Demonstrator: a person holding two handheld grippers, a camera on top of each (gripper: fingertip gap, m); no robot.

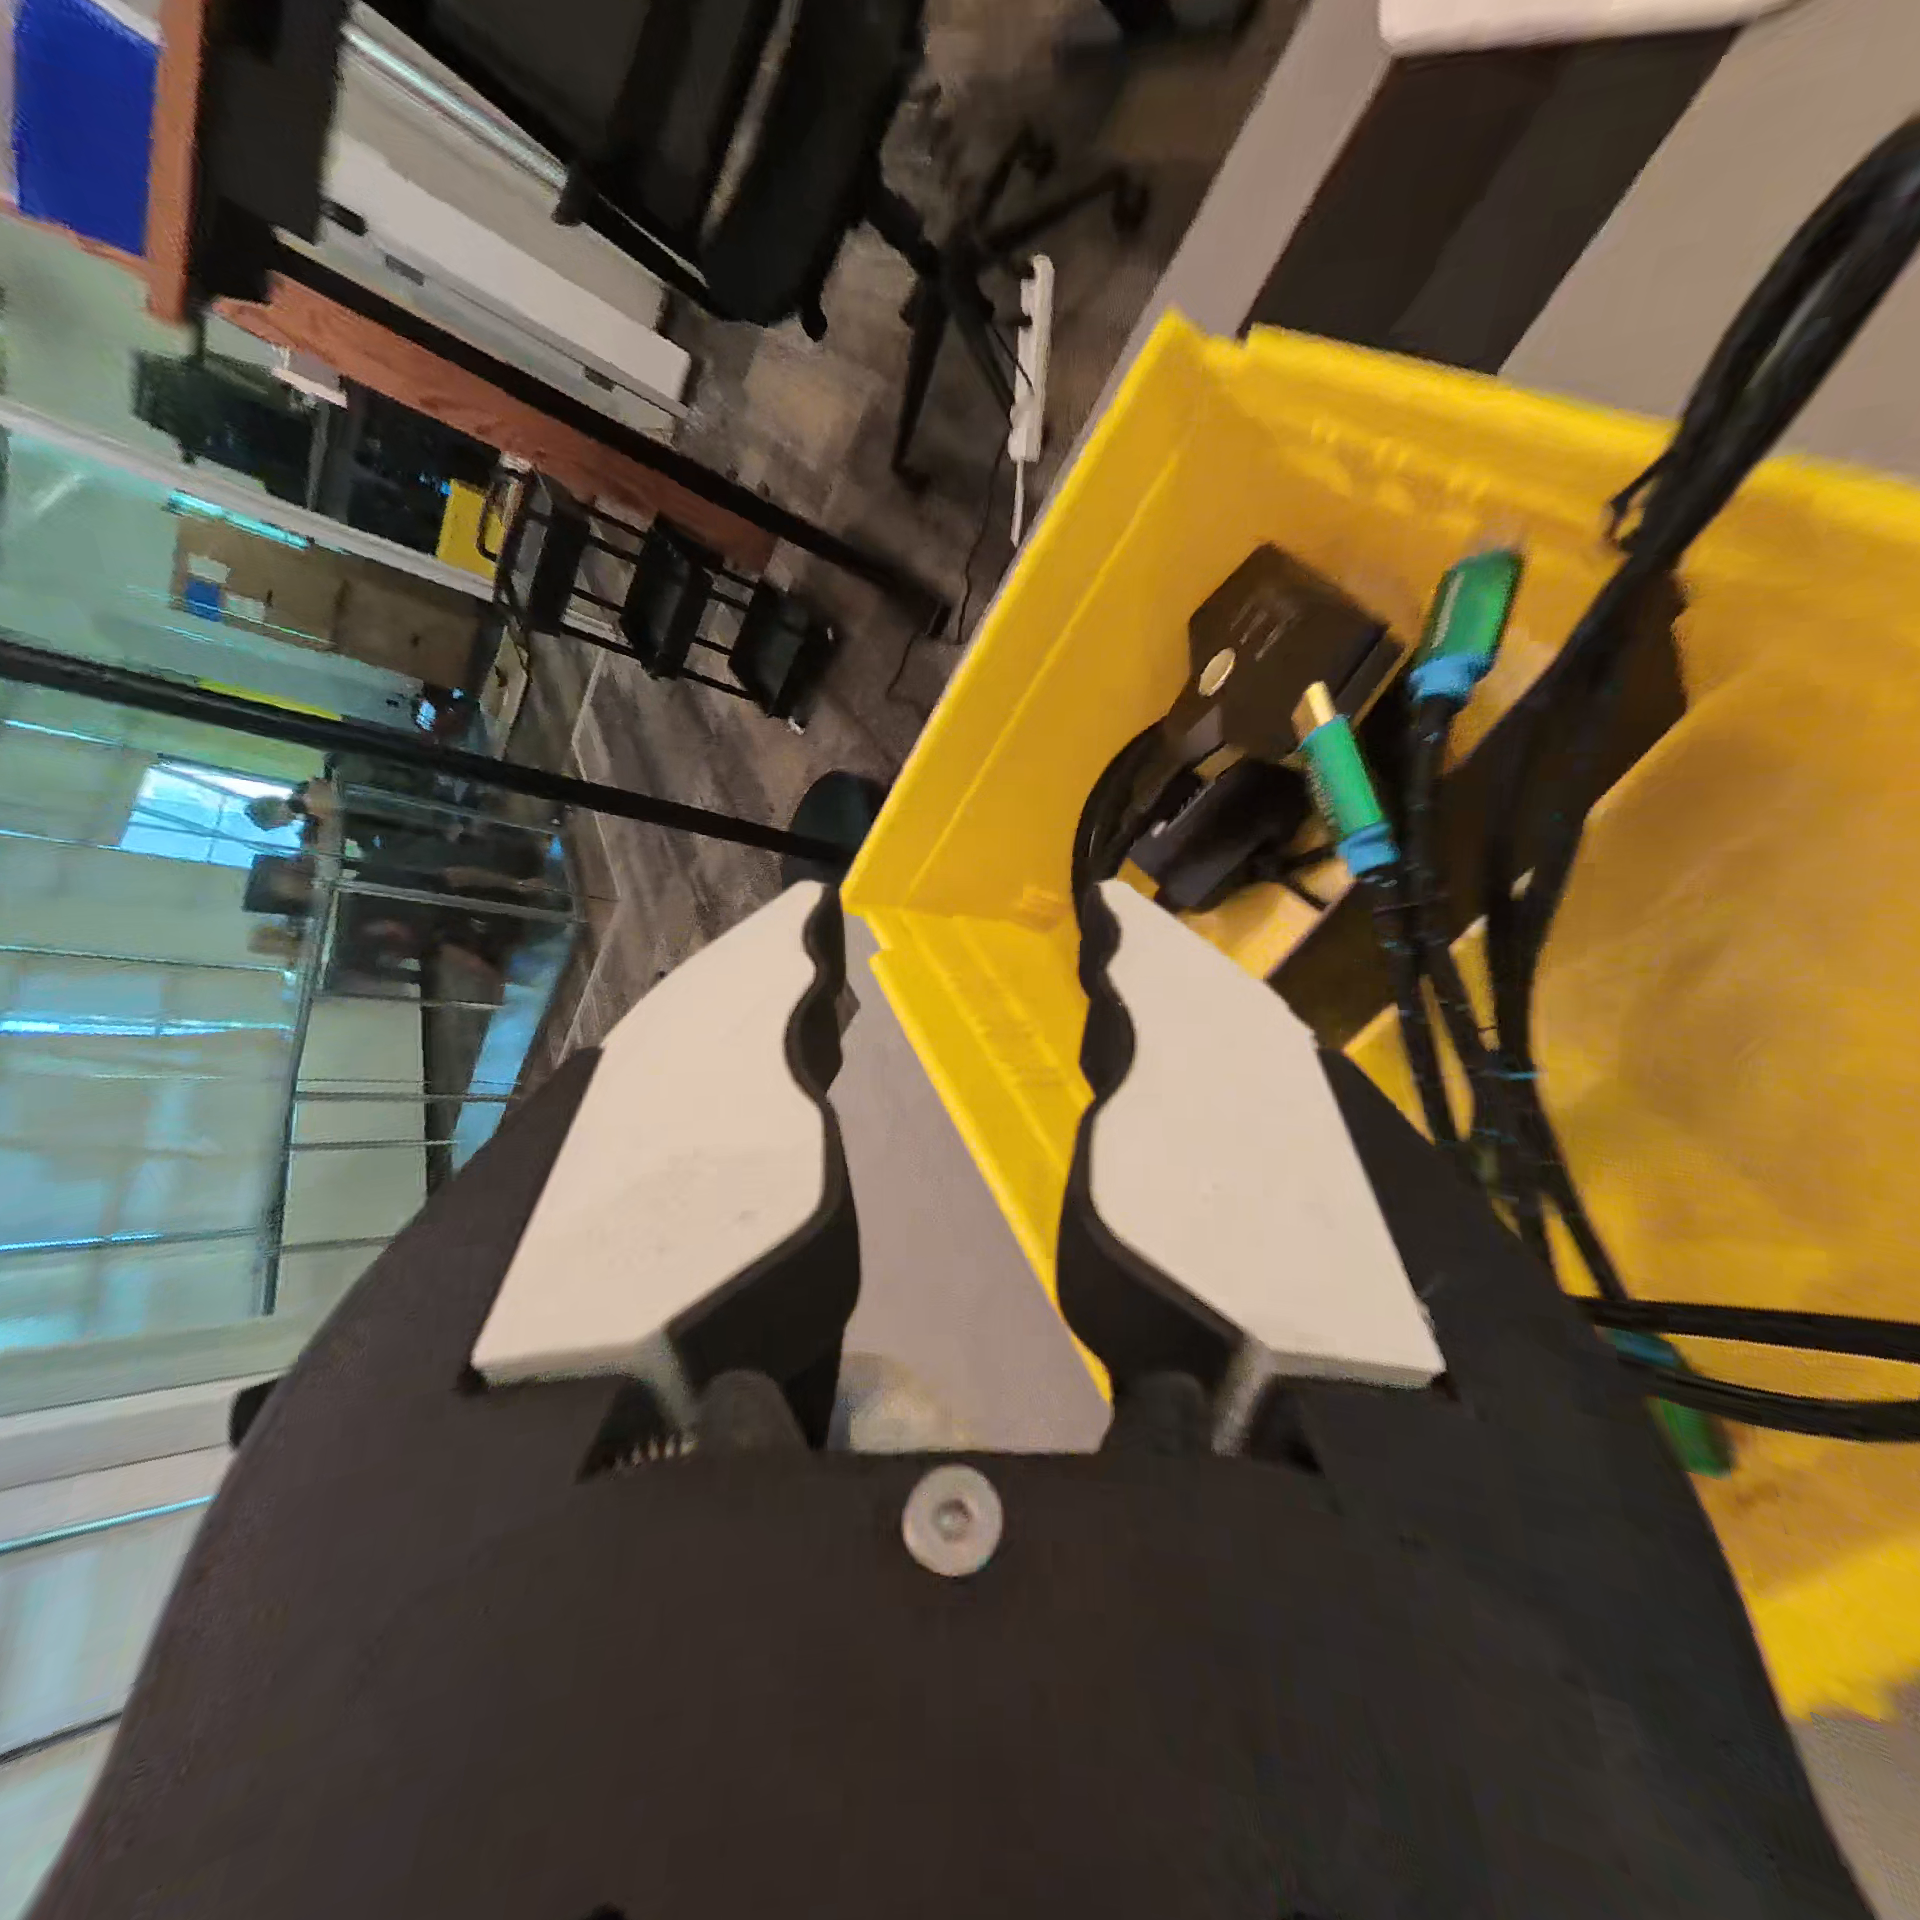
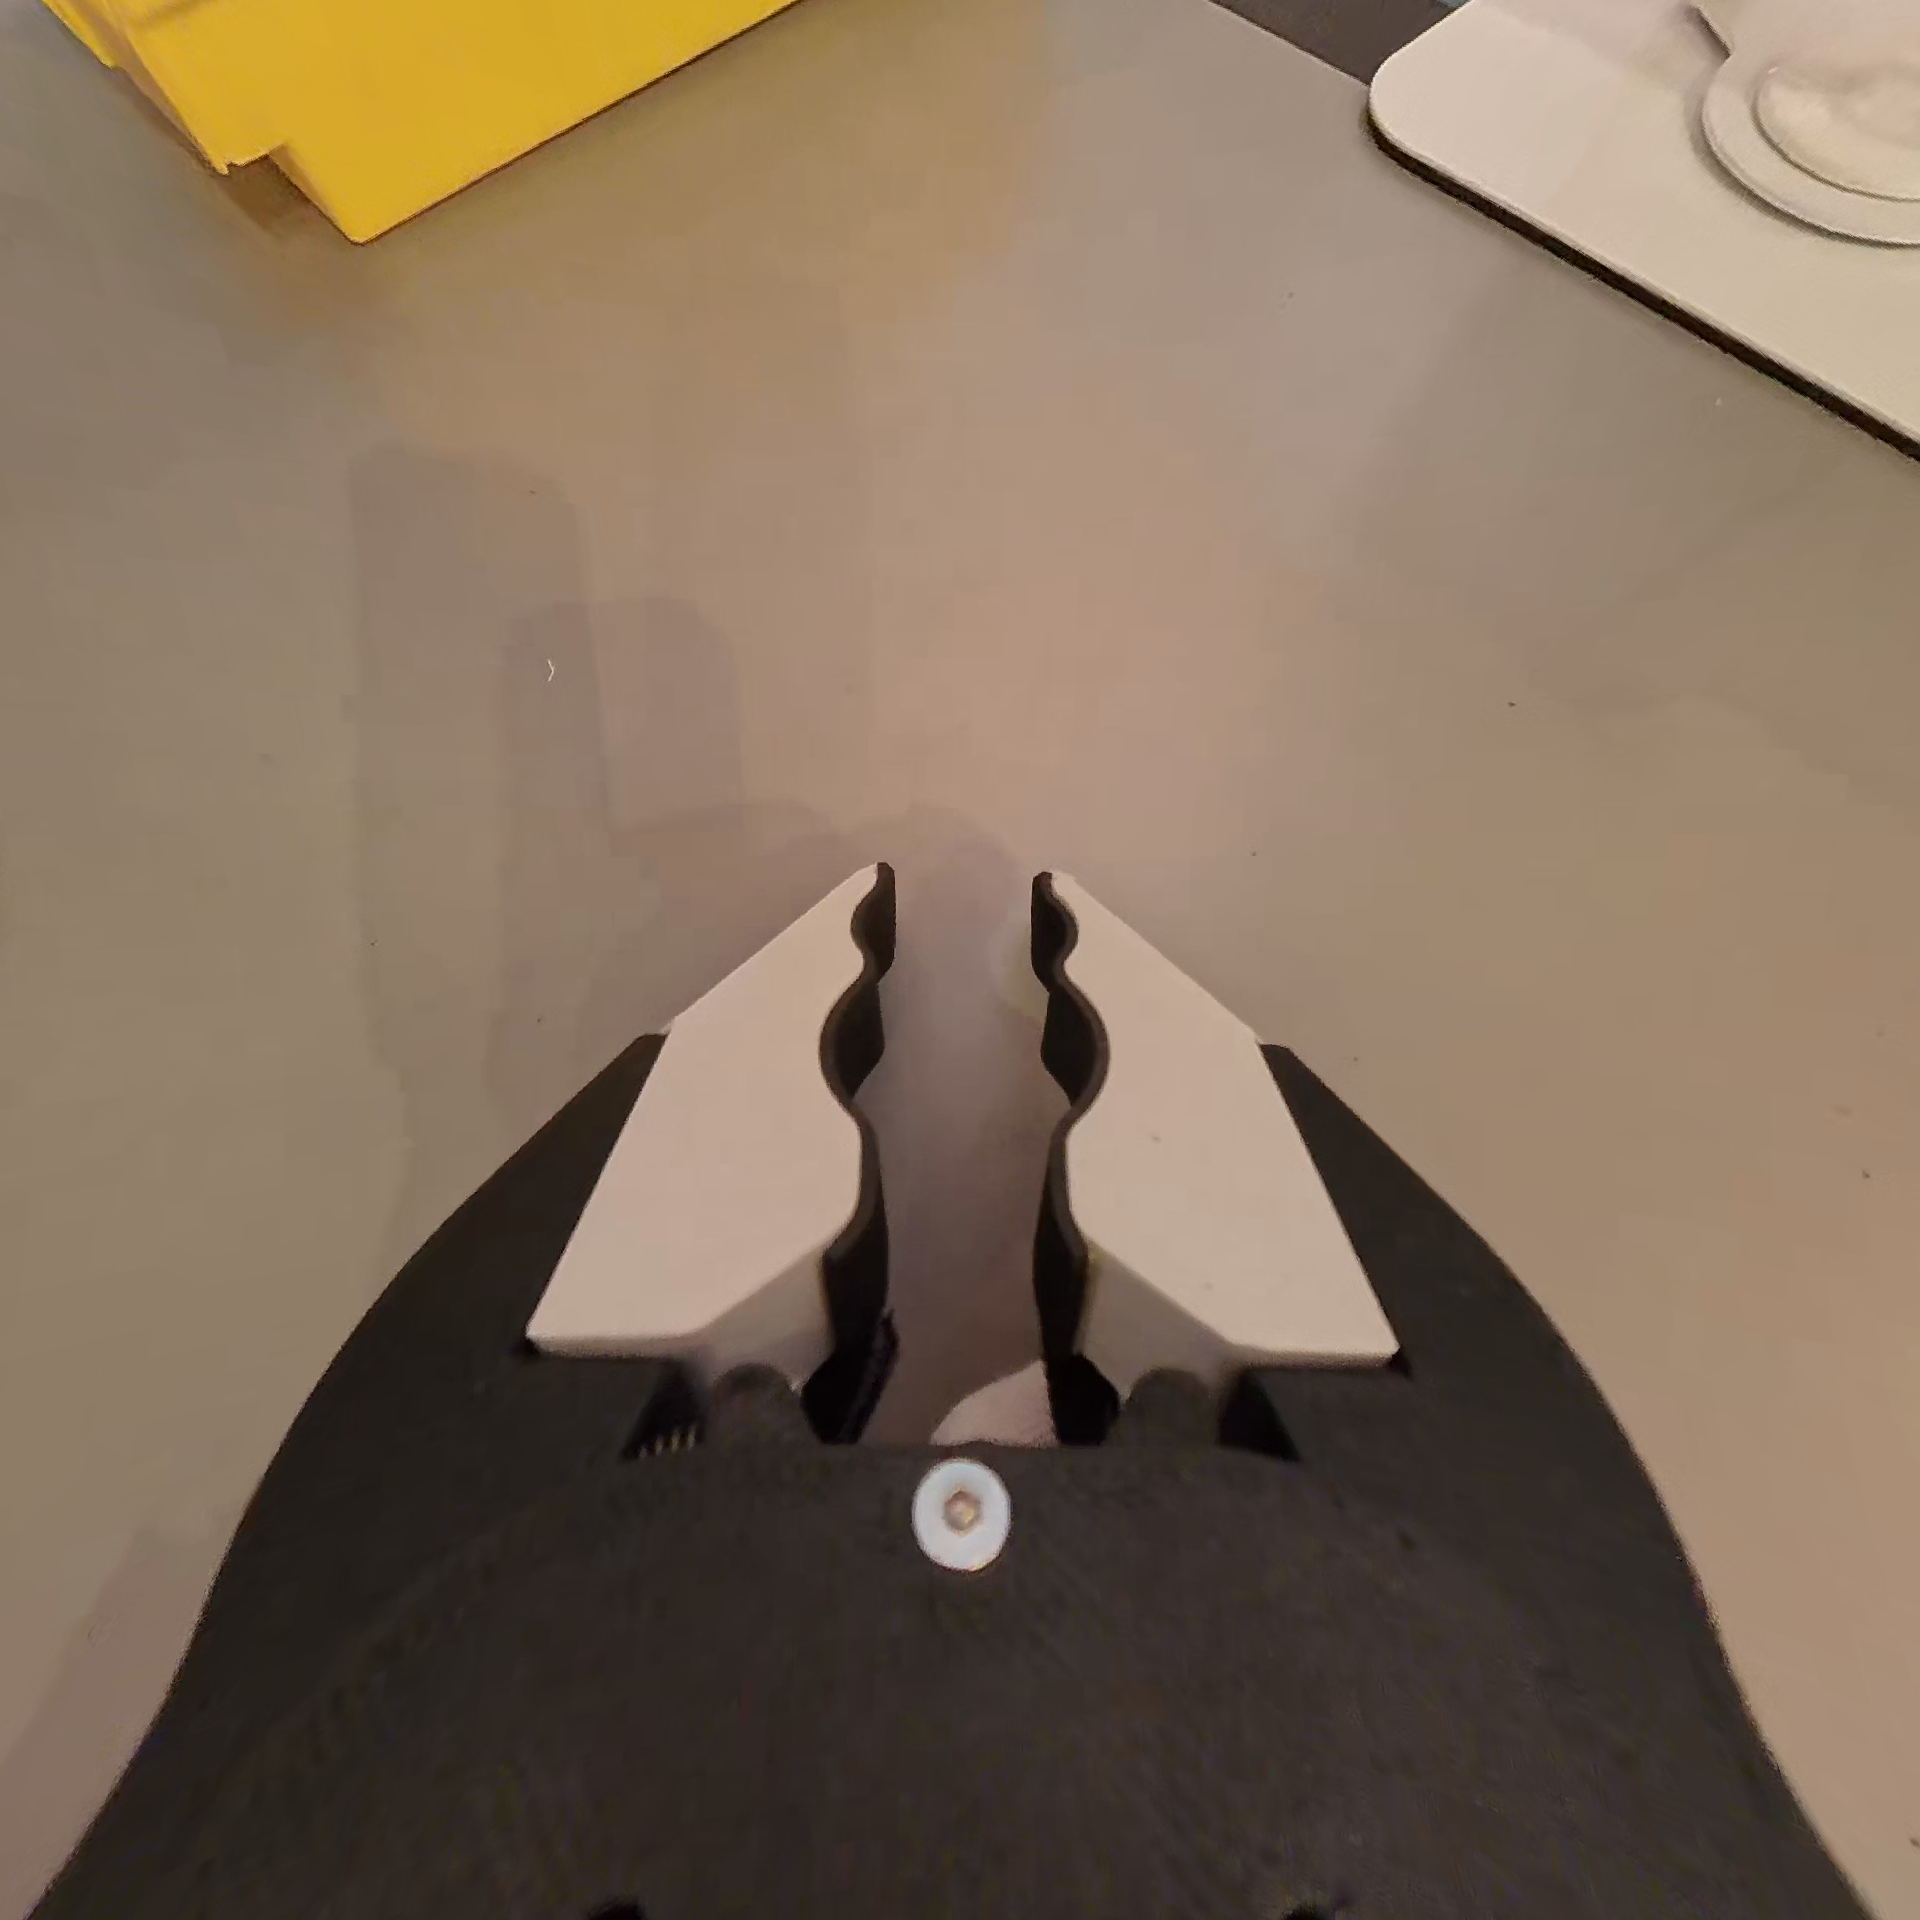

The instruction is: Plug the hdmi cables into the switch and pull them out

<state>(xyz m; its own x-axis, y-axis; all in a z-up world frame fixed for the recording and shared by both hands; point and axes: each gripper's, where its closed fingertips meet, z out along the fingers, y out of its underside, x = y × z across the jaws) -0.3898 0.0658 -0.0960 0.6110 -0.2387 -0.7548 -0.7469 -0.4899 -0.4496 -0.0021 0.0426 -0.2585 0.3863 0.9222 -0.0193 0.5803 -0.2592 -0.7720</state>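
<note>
In the left wrist view a black HDMI switch [image 1: 1273, 649] lies inside a yellow bin [image 1: 1039, 665]. Two green HDMI plugs with blue collars lie by it: one [image 1: 1340, 774] rests over the switch with its metal tip bare, the other [image 1: 1470, 613] lies farther right. Their black cables [image 1: 1455, 987] run down through the bin. My left gripper [image 1: 961, 904] is open and empty, hovering over the bin's near left corner. My right gripper [image 2: 961, 883] is open and empty above the bare grey table [image 2: 935, 520].
A corner of the yellow bin [image 2: 395, 114] shows at the top left of the right wrist view. A white mat [image 2: 1621, 177] with a round clear object lies at the top right. Beyond the table's edge in the left wrist view are a floor, shelves and chairs.
</note>
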